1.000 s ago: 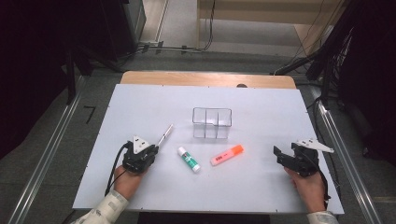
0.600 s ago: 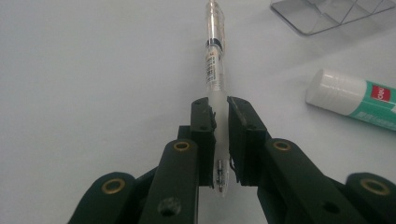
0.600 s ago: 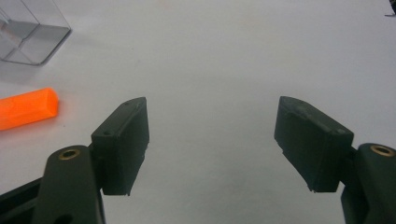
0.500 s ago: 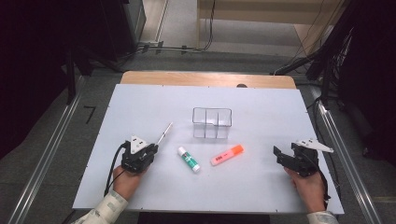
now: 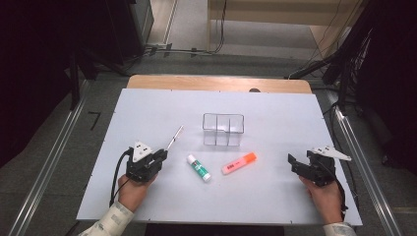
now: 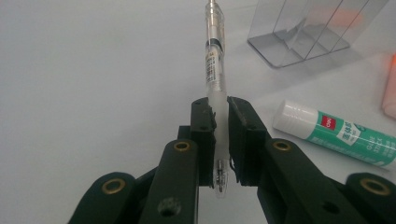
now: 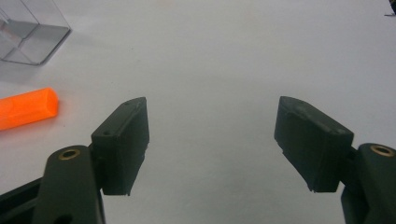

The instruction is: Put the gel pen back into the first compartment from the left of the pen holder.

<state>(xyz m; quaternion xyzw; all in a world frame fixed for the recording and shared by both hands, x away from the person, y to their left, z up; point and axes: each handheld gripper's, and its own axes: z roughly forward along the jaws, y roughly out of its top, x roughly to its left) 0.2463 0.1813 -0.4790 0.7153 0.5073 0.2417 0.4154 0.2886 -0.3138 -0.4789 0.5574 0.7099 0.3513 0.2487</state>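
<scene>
Left hand-held gripper [image 6: 221,122] clamps the clear pen [image 6: 215,70]; right hand-held gripper [image 7: 212,140] gapes wide.

The pen [image 6: 215,56] is clear, glossy plastic with a frosted grip, and the organiser [image 6: 312,29] is clear, shiny plastic too. The table [image 5: 147,113] looks matt white and smooth. The left gripper [image 6: 221,135] is matt black with brass-coloured rivets.

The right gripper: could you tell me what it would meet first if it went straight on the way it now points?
Probably nothing: ahead of the right gripper, between its open jaws, lies bare white table. The orange highlighter and clear organizer sit off to one side, though depth is uncertain.
</scene>
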